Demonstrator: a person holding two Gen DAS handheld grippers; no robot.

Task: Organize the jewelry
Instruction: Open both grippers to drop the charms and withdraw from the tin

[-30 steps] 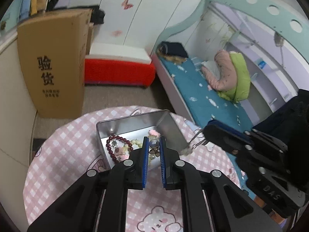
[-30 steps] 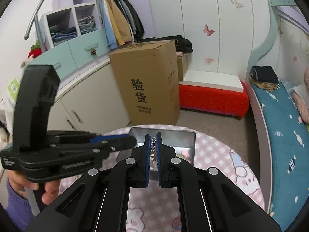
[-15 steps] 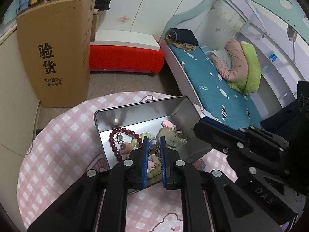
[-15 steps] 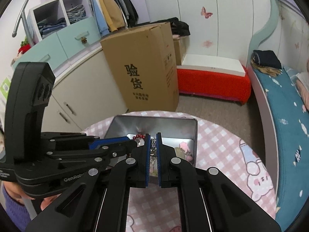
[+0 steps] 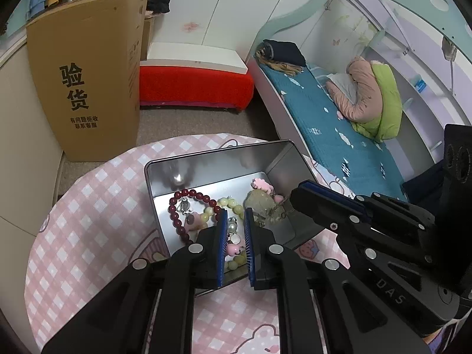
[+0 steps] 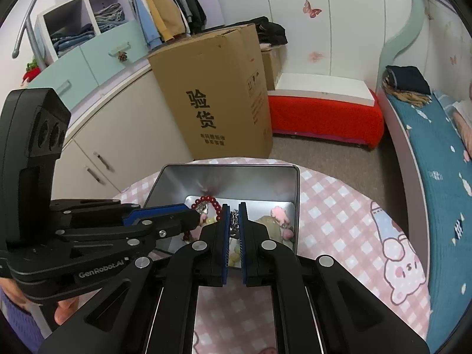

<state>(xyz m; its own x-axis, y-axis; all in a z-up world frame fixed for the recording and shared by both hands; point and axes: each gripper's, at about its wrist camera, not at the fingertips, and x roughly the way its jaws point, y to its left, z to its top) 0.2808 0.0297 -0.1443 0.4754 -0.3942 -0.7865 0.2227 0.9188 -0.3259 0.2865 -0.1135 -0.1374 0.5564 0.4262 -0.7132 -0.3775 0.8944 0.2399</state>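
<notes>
An open silver tin stands on the round pink checked table. It holds a dark red bead bracelet, a pale green bead bracelet, pink charms and a pale stone pendant. My left gripper is over the tin, jaws nearly closed on a small pearl piece. My right gripper is over the tin, shut on a thin silver chain that also shows in the left wrist view.
A tall cardboard box stands on the floor beyond the table. A red bench sits by the wall. A bed with a teal sheet is at the right. Cabinets are at the left.
Both grippers have come down and forward over the tin, which now looks larger and closer. The chain in my right gripper now hangs inside the tin.
</notes>
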